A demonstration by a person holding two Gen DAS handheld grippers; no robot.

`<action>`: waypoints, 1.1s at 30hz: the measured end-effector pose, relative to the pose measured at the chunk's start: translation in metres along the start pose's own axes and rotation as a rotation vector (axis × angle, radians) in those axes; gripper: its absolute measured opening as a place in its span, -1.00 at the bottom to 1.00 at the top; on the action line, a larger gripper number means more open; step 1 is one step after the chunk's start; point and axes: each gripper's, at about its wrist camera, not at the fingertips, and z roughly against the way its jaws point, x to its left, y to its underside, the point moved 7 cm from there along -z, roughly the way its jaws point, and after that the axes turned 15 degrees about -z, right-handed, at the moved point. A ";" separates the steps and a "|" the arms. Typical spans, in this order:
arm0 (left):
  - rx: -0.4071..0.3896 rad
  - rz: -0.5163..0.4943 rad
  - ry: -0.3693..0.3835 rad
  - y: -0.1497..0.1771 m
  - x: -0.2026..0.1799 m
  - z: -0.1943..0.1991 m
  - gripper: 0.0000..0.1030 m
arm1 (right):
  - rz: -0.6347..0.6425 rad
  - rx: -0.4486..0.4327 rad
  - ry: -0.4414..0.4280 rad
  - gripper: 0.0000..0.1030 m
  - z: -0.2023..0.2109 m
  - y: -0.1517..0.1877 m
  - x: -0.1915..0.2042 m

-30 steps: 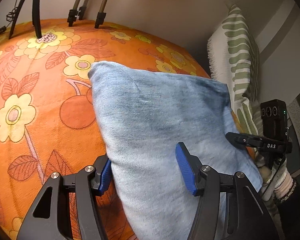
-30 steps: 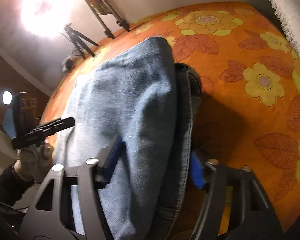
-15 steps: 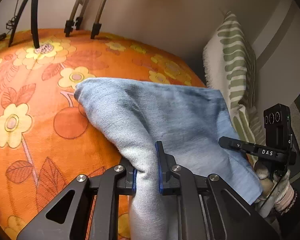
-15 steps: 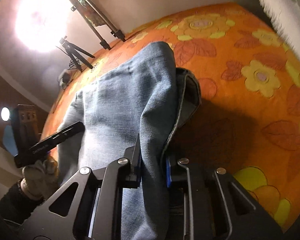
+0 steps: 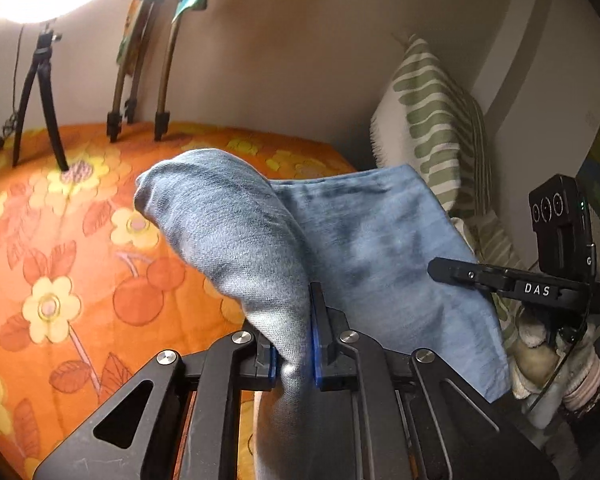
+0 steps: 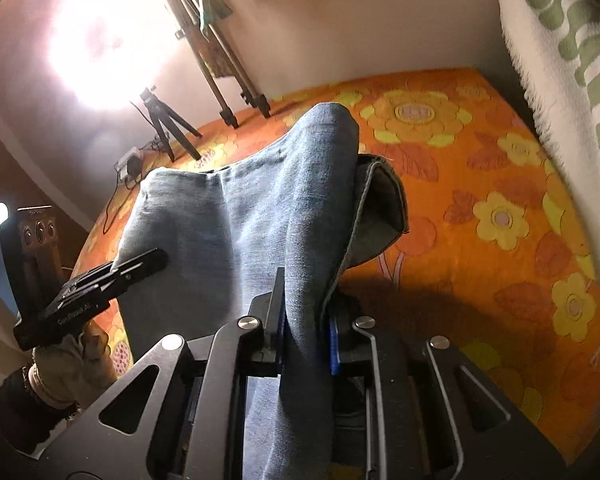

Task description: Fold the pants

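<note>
Pants: we see the faded light-blue denim pants (image 5: 364, 240) already doubled, the near end raised off the orange flowered bedspread (image 5: 60, 280).
Grippers: left gripper (image 5: 294, 354) and right gripper (image 6: 306, 340) each pinch a denim edge.
Left: we judge the lifted end must go over and be laid flat.

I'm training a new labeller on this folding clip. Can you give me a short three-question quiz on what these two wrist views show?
1. True or false: both the left gripper and the right gripper are shut on the jeans.
2. Which stands on the orange bedspread near the wall? A) a chair B) a black tripod C) a basket
3. Fill in: the cushion against the wall is white with ____ stripes.

Key: 1 true; 2 B; 3 green
</note>
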 end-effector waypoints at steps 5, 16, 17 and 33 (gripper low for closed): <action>-0.019 -0.027 -0.002 -0.026 0.001 0.002 -0.81 | 0.011 -0.043 -0.001 -0.69 0.012 -0.019 0.014; -0.082 -0.105 -0.026 -0.105 0.010 -0.009 -0.81 | 0.009 -0.159 -0.008 -0.69 0.025 -0.094 0.029; -0.086 -0.111 -0.028 -0.110 0.010 -0.011 -0.81 | 0.009 -0.170 -0.005 -0.70 0.025 -0.104 0.029; -0.086 -0.188 -0.066 -0.173 0.038 -0.092 -0.81 | 0.012 -0.226 0.039 -0.70 -0.023 -0.208 0.008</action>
